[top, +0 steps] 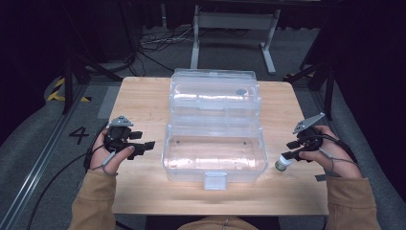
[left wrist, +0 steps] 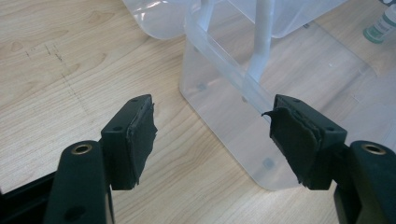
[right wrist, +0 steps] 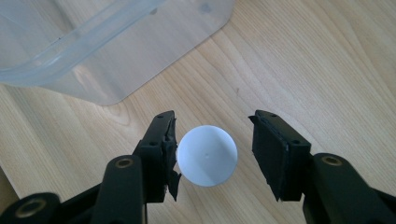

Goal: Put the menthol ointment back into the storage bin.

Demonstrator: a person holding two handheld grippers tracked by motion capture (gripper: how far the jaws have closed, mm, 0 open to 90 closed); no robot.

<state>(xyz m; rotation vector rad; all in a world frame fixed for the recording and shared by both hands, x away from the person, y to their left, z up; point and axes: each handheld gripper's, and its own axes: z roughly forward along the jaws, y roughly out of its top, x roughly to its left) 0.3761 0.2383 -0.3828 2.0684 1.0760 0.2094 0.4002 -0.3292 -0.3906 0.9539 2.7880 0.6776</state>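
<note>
The small bottle [top: 283, 163] is standing on the wooden table [top: 143, 100] at the lower right of the high view, just beside the clear box's [top: 214, 152] right wall. The right gripper [top: 293, 149] is hanging over it with jaws apart; in the right gripper view the white cap [right wrist: 207, 155] is touching the left pad, a gap showing at the right. At the lower left, the left gripper [top: 145, 146] is hovering with its jaws spread wide, holding nothing, bare tabletop lying between it and the box's left edge.
</note>
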